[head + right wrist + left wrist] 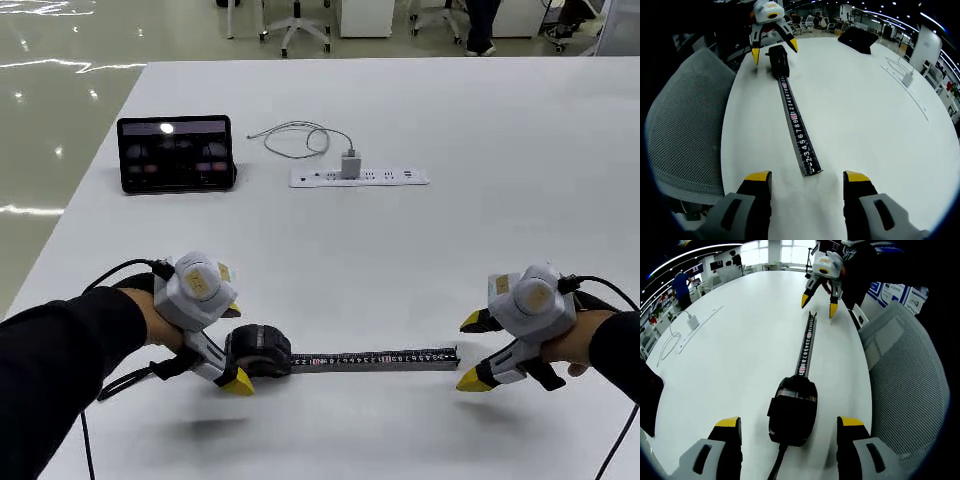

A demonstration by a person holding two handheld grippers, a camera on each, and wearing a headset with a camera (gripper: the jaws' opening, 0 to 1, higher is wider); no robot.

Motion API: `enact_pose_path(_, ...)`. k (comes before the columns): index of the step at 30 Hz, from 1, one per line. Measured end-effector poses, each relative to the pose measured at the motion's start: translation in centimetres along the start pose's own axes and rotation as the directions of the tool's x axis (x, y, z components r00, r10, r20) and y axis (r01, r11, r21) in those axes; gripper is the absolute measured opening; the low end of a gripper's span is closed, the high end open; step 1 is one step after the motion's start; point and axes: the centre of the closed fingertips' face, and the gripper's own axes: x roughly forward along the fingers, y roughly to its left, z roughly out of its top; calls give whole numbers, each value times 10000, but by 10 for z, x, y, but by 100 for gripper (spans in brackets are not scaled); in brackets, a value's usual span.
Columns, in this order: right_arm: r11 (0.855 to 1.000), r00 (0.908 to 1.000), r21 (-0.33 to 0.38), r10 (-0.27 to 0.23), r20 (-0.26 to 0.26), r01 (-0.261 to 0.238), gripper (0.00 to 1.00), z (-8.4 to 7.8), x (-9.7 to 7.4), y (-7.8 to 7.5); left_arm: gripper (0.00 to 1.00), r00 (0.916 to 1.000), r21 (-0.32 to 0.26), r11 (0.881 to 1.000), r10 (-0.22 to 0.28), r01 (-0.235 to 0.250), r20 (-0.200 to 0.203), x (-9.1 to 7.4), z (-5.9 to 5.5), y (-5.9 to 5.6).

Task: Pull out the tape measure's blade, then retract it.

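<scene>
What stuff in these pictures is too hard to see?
- Tablet screen, head view: icons too small and blurred to read.
- Tape measure case, head view: its near-left corner hides behind the left gripper, under one jaw.
- Blade numbers, head view: too small to read.
- Person across the room, head view: cut off by the top edge.

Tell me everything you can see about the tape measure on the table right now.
The tape measure is chunky and black, resting on the white table, a dark strap trailing behind. Its dark blade with pale numerals is pulled out, lying flat and straight. The body sits between the open jaws of the left tool, gaps either side; the blade's end lies by the tips of the open right tool, ungripped.
</scene>
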Motion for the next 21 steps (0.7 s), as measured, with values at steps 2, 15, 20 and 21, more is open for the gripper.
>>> enact_pose_path(2,10000,10000,76,-11,31,11,56,0,0,1,83,9999,-78,9999,116,-115,122,-2,-1,0)
enact_pose_path(15,9850,9917,1598,-818,989,653,85,0,-5,4,100,9833,-2035,9756,1129,-824,1430,-24,-11,5)
enact_pose_path(20,9662,9744,2282,-1584,1594,1197,98,-2,-13,3,100,9703,-2530,9559,1905,-1489,1488,-34,-26,5)
enact_pose_path(21,9651,9724,2301,-1653,1647,1250,99,-3,-15,3,100,9675,-2630,9520,2013,-1564,1533,-36,-28,5)
